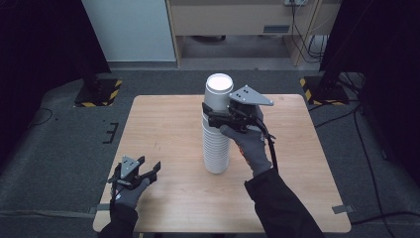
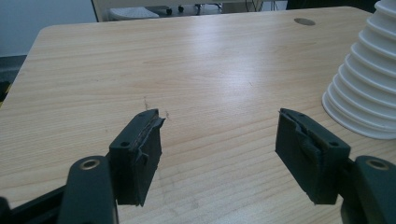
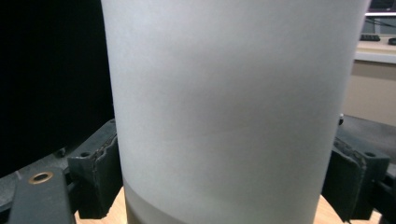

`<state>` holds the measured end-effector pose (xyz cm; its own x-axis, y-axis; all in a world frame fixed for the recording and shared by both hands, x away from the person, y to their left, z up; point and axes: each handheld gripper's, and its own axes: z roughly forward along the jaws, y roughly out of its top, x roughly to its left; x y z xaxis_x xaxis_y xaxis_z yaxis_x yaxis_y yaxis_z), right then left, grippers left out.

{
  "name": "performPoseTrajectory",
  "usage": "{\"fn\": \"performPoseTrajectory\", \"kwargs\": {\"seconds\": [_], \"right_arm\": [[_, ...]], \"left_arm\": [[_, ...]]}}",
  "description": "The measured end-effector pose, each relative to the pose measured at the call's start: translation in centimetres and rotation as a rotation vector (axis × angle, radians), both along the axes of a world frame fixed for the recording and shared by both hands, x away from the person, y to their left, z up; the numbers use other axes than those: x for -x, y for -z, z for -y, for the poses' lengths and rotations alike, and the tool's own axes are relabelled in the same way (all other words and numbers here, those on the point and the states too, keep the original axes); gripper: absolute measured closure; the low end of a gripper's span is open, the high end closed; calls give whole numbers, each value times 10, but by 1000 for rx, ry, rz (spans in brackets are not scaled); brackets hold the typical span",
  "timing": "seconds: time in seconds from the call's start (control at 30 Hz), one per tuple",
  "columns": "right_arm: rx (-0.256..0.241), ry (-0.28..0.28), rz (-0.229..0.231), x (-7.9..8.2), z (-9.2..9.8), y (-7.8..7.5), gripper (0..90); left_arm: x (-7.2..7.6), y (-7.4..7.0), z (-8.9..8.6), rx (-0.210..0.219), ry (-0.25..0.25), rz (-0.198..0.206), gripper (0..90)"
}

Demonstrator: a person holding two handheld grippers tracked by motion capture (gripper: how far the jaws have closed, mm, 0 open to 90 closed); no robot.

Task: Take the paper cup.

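Cups [image 1: 216,144] stacked upside down, mid-surface [image 1: 163,124]; we pinch top cup [image 1: 218,91] with right gripper [image 1: 210,115]. Left gripper [image 1: 151,167] spread, holding nothing, near front-left edge; bare wood all around.

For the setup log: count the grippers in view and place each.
2. The left gripper sits open at the table's near-left corner; the right gripper flanks the top cup of the stack.
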<state>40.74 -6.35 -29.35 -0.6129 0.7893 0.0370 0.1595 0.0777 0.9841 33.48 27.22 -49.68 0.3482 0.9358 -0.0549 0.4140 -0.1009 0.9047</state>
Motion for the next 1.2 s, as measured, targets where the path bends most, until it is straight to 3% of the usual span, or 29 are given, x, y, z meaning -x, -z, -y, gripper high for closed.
{"fn": "performPoseTrajectory", "kwargs": {"seconds": [0.23, 0.67, 1.2], "right_arm": [[-60, 0, 23, 1, 5, -19, 146], [-118, 4, 61, 5, 14, -42, 146], [-165, 15, 81, 13, 32, -52, 146]], "left_arm": [[0, 0, 0, 0, -1, 1, 300], [0, 0, 0, 2, 0, 0, 300], [0, -1, 0, 9, 0, 7, 303]]}}
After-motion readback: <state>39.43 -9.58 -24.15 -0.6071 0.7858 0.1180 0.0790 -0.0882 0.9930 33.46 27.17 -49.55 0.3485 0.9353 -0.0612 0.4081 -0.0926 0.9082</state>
